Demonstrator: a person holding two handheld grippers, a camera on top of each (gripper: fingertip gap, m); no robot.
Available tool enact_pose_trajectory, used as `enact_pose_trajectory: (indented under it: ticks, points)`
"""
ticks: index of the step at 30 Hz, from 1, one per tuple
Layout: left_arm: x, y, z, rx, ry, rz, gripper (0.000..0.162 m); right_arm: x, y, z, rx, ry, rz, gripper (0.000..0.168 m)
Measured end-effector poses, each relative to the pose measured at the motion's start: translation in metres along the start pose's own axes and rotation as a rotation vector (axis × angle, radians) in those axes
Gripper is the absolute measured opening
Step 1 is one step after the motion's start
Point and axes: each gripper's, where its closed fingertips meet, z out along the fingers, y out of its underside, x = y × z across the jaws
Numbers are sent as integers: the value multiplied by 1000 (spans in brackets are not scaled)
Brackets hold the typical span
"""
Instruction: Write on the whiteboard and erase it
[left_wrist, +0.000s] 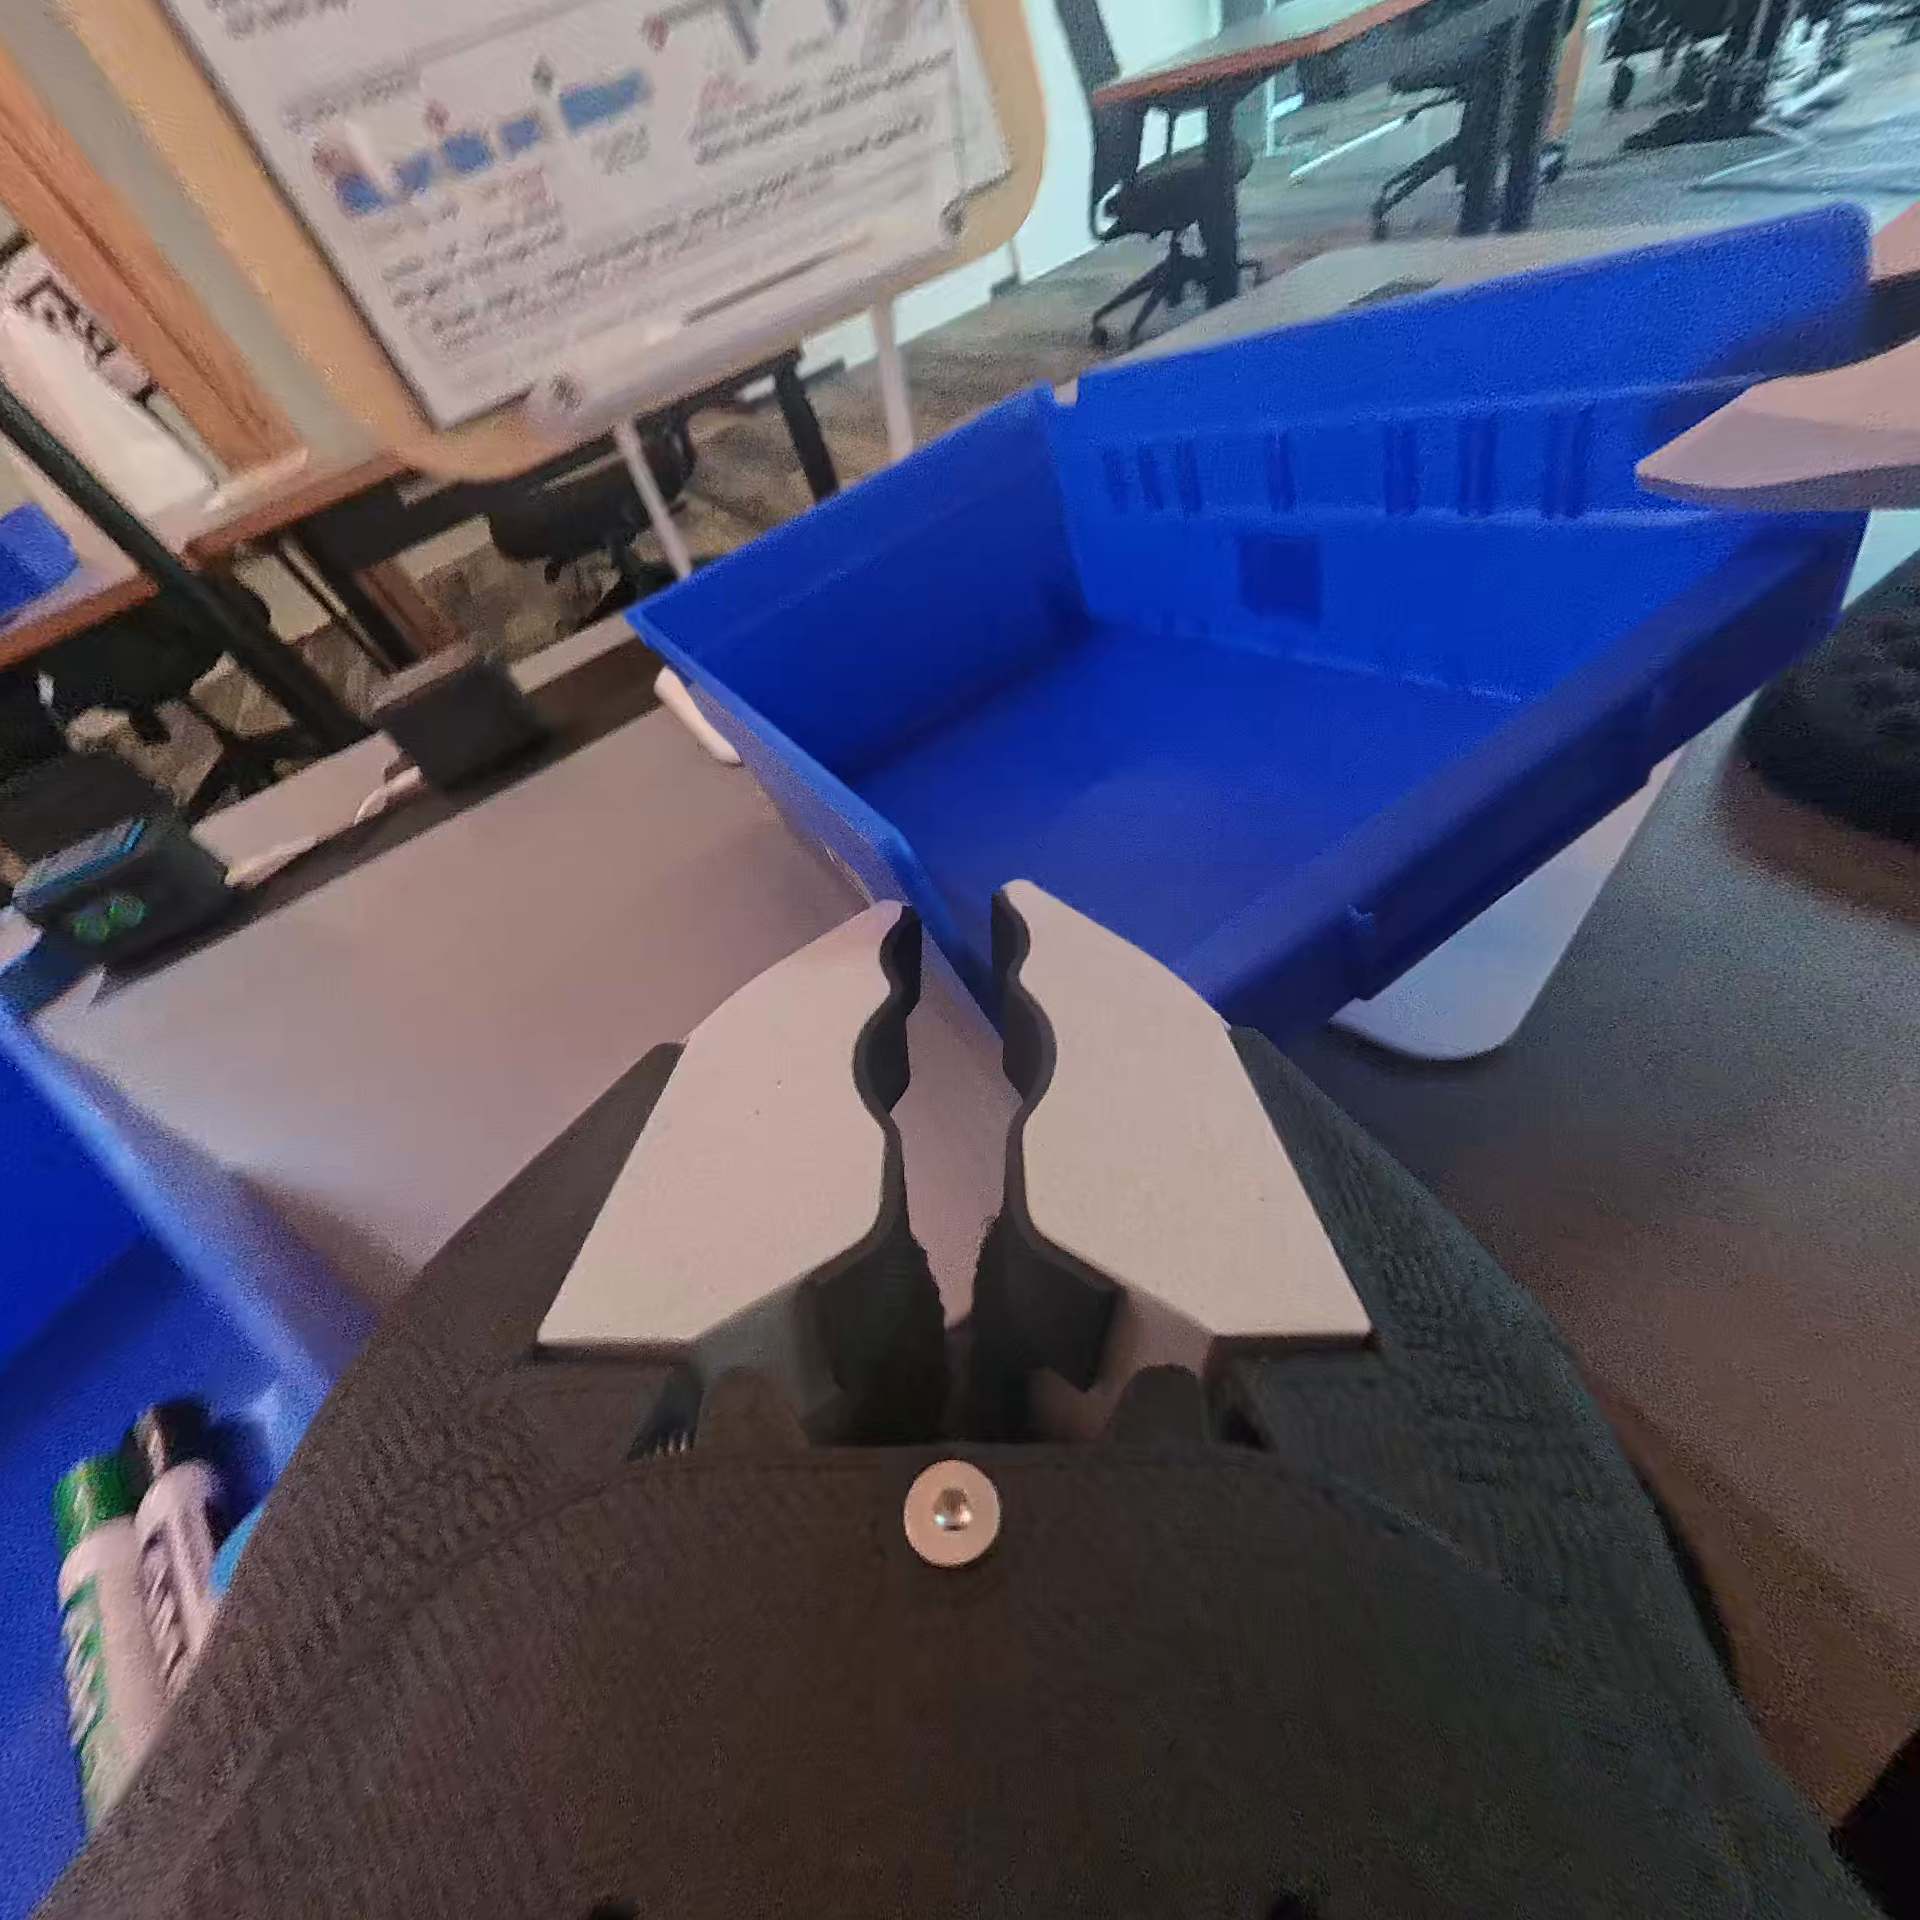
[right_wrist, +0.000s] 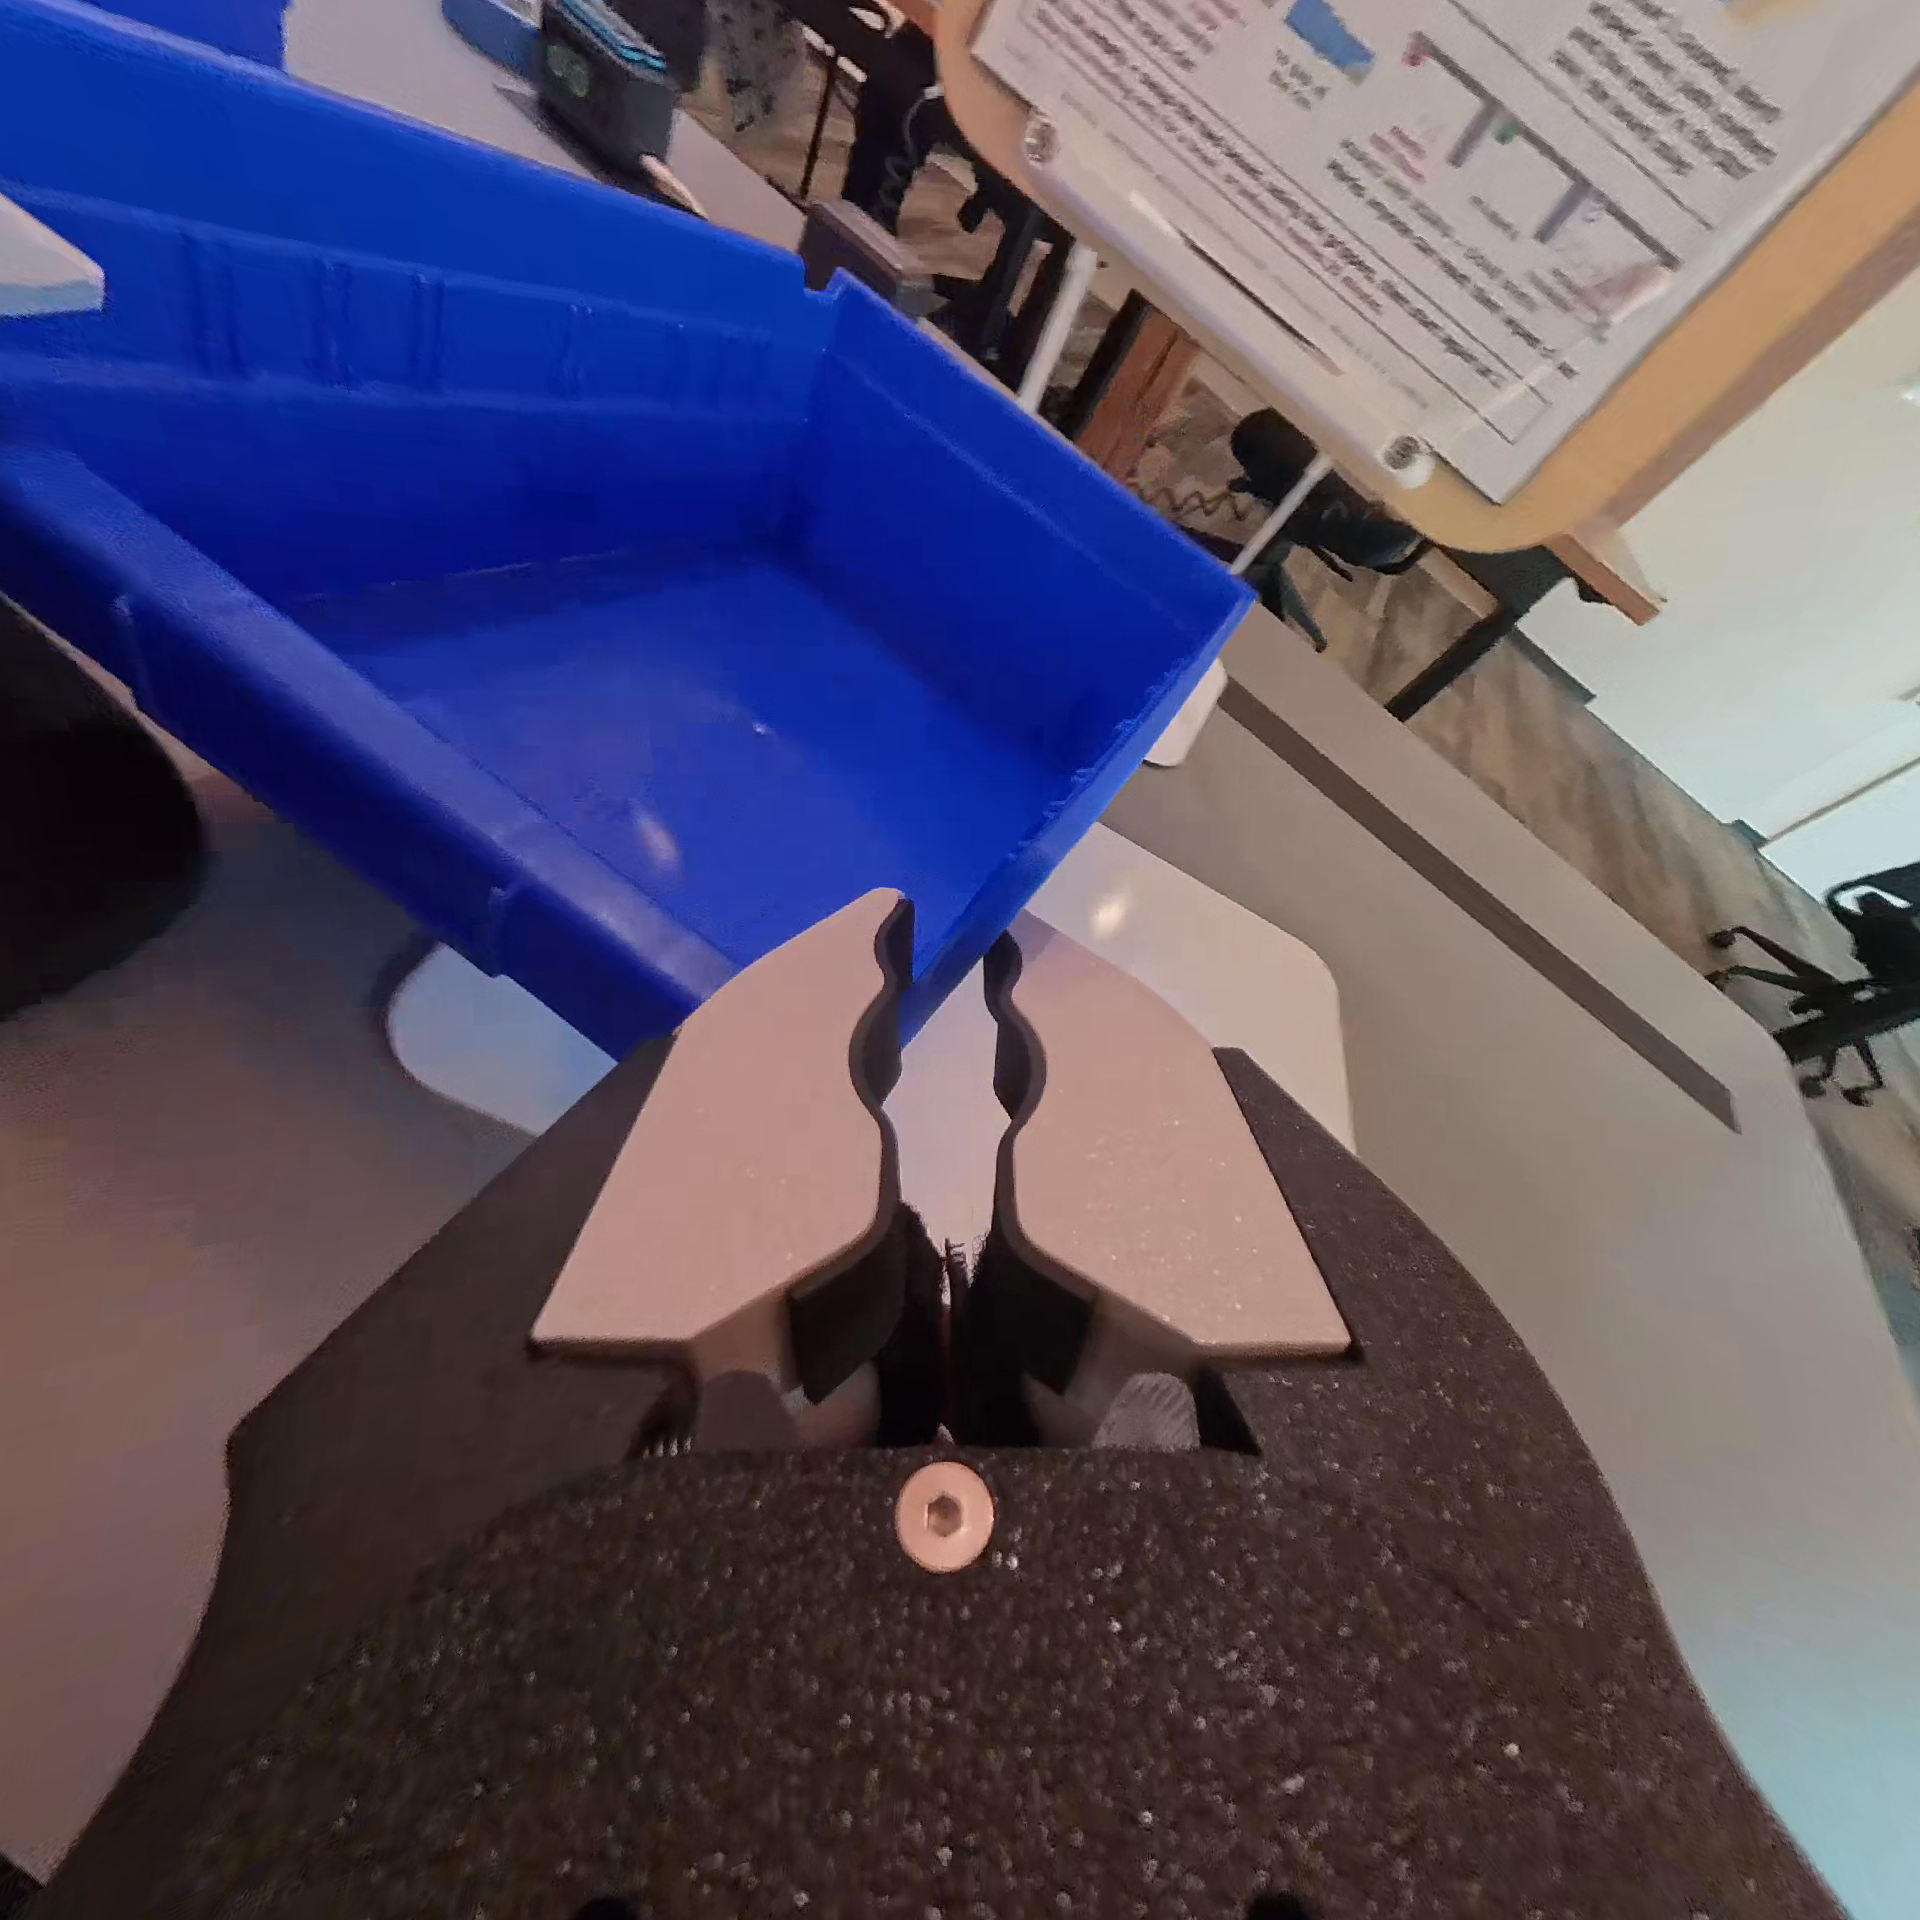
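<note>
A small white whiteboard (left_wrist: 1455, 997) lies flat on the grey table, and an empty blue bin (left_wrist: 1195, 769) stands on it. The board (right_wrist: 1195, 997) and the bin (right_wrist: 623, 707) also show in the right wrist view. My left gripper (left_wrist: 956, 914) is just before the bin's near left corner, jaws almost together with nothing between them. My right gripper (right_wrist: 948, 930) is at the bin's near right corner, jaws likewise almost together and empty. Two markers (left_wrist: 135, 1558), one green-capped and one black-capped, lie in another blue bin (left_wrist: 62, 1247) at lower left.
A dark fuzzy object (left_wrist: 1849, 727) sits on the table beside the bin; it also shows in the right wrist view (right_wrist: 83, 831). A large poster board on an easel (left_wrist: 623, 187) stands beyond the table. Desks and office chairs (left_wrist: 1164, 208) stand behind it. The table edge (right_wrist: 1455, 883) runs on the right. There is about 20 cm between the tips of the two grippers. The small white whiteboard (left_wrist: 1455, 997) is about 12 cm from my right fingertips. My right wrist view (right_wrist: 480, 1041) looks at it from another angle.
</note>
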Motion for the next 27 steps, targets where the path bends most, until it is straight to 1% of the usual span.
enact_pose_trajectory:
  ticks: [3,7,9,12,16,19,21,23,27]
  points:
    - [29,-27,24,34,47,57,13,37,20,-17,-18,69,-10,13]
    - [81,-66,74,102,130,87,14,106,55,-37,-33,170,60,12]
    - [113,-84,102,124,186,111,14,140,81,-51,-62,239,77,13]
    - [167,-104,140,130,257,184,15,189,122,-75,-110,355,151,12]
    - [240,-118,178,119,378,212,16,241,172,-114,-160,525,223,10]
    - [289,-123,192,127,429,275,17,266,209,-141,-225,613,288,9]
    - [314,-122,194,118,464,291,19,275,230,-153,-249,636,338,8]
    - [332,-116,192,110,514,285,22,279,244,-161,-250,627,391,7]
    - [354,-101,185,82,589,321,29,280,268,-165,-274,601,479,7]
